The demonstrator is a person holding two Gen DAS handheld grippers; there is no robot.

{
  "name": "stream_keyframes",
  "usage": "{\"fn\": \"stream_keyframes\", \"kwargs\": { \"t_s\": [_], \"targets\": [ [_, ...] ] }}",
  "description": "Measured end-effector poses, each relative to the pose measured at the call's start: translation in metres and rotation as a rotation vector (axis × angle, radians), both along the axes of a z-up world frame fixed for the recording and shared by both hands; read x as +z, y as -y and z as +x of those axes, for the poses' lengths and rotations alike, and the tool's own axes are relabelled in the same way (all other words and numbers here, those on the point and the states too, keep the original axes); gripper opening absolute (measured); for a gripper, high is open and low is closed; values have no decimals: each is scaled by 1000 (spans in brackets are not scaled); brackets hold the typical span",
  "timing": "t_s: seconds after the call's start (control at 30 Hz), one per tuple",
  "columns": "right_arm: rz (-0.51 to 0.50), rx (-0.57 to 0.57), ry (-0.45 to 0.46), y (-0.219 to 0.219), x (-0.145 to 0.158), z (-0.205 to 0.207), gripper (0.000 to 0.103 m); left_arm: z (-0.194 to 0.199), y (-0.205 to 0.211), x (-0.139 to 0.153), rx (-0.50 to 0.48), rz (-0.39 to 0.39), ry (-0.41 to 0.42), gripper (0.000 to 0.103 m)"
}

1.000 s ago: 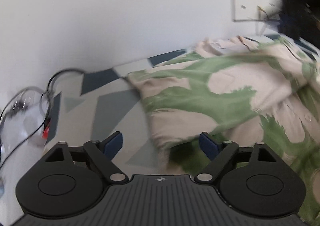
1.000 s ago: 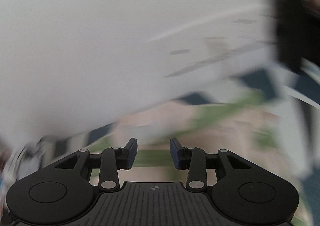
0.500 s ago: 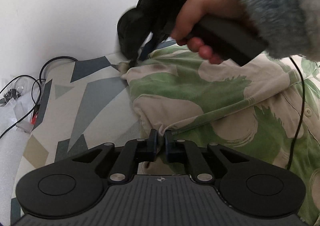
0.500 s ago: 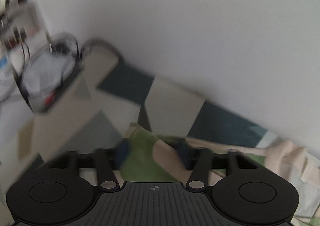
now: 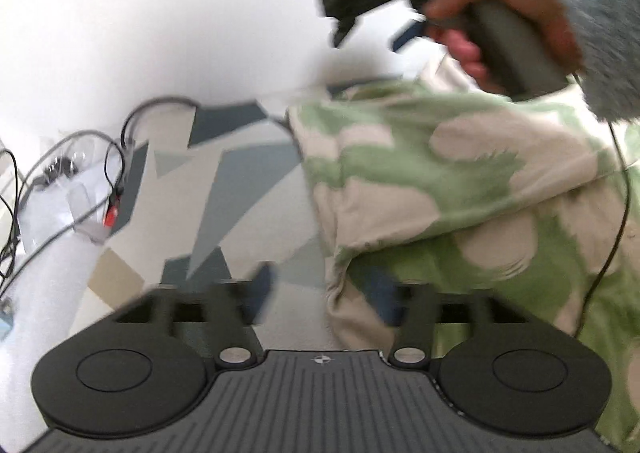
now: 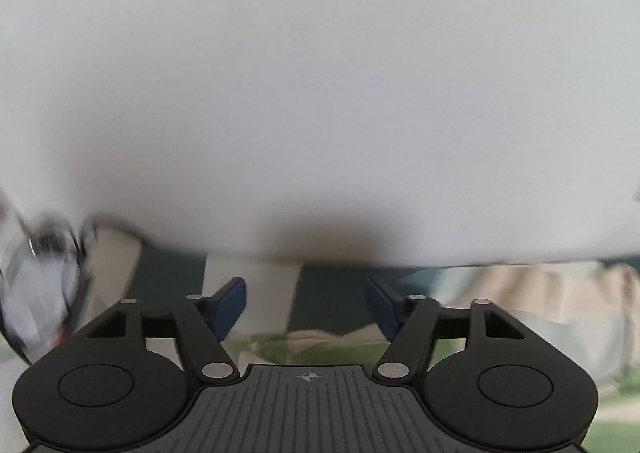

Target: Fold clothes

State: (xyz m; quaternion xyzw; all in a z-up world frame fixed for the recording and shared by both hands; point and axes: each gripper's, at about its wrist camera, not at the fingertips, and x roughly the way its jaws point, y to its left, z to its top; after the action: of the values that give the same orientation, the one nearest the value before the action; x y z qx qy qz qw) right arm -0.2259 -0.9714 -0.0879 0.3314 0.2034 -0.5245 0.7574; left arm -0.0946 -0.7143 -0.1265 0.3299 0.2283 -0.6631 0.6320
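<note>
Both tools stand spread wide, left tool (image 5: pixel 324 293) and right tool (image 6: pixel 306 303), over a rumpled cream shirt (image 5: pixel 460 189) blotched with green.

We see a beige shirt (image 5: pixel 440 181) with green brush-stroke blotches, a surface (image 5: pixel 224 189) patterned in grey, dark blue and cream triangles, and a fuzzy blue-grey sleeve (image 5: pixel 592 5).

Left claw (image 5: pixel 324 293): spread wide, shirt (image 5: pixel 460 181) hem lying between its fingers.
Right claw (image 5: pixel 372 29): held above shirt by hand (image 5: pixel 500 17).
</note>
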Motion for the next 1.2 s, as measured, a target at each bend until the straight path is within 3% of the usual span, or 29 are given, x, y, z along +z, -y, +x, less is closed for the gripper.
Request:
{"fn": "stream_keyframes", "kwargs": {
  "t_s": [0.07, 0.2, 0.3, 0.37, 0.43, 0.57, 0.7, 0.83, 1.2],
  "targets": [
    [14, -55, 36, -22, 15, -34, 72, -4, -3, 5, -3, 5, -20, 74],
    [35, -165, 89, -98, 36, -110, 87, -11, -8, 15, -10, 16, -61, 91],
    [47, -225, 46, -170, 42, -159, 101, -16, -12, 23, -15, 24, -91, 95],
    [67, -285, 7, -216, 41, -182, 102, -19, -15, 27, -13, 37, -115, 95],
    [92, -358, -21, -263, 39, -205, 102, -20, -18, 19, 28, 117, -165, 95],
    [151, -514, -54, -353, 33, -239, 102, -35, -32, 10, 45, 208, -150, 95],
    [155, -590, -75, -420, 37, -251, 102, -58, -54, 5, -23, 236, -67, 95],
    [161, -642, -64, -453, 40, -259, 102, -73, -75, 4, -59, 278, -39, 95],
    [71, -580, -81, -527, 67, -268, 102, -83, -146, 15, -6, 238, -44, 100]
  ]
}}
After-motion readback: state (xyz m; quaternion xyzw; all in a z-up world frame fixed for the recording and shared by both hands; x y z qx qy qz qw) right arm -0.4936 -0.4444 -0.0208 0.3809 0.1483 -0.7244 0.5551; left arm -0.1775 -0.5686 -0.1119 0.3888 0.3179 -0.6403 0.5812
